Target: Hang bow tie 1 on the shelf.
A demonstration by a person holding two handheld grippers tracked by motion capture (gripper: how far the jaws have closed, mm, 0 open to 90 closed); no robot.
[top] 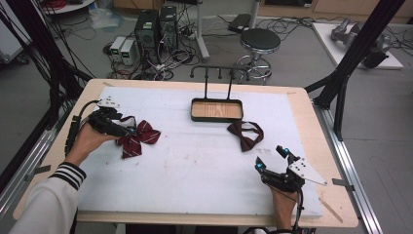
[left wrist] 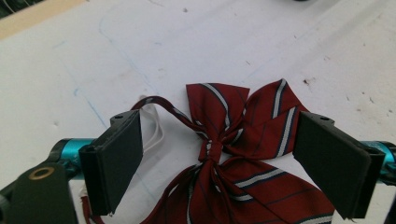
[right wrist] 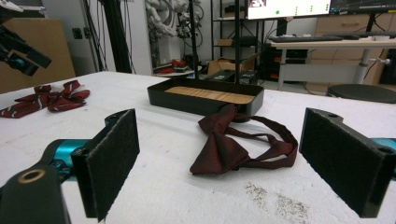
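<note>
Counter (top: 302, 117) with white foam sheet (top: 195, 161) carries all items; largest first. Black stand with hooked top bar (top: 219, 71) and wood-lined tray base (top: 216, 110) sits at the far middle of the sheet; the hooks and the tray are bare, so nothing is hung or stowed yet. Striped red bow tie (top: 140, 138) lies flat at the left of the sheet, well apart from the stand. Left hand-held gripper (left wrist: 219, 161) hangs low over it, jaws spread wide on either side of the centre knot (left wrist: 214, 150), pads apart from the cloth as far as the left gripper view shows; its neck strap (left wrist: 156, 105) loops off towards the left jaw. No grasp made. Plain dark-red bow tie (top: 246, 133) lies just in front of the tray's right corner, strap curled beside it. Right hand-held gripper (top: 274, 161) rests near the front right of the sheet, jaws wide apart, empty, pointed at this tie but well short of it. Judgement: work is at its start; both ties are on the sheet, the first pick-up is about to close, and lifting and placing both remain.
</note>
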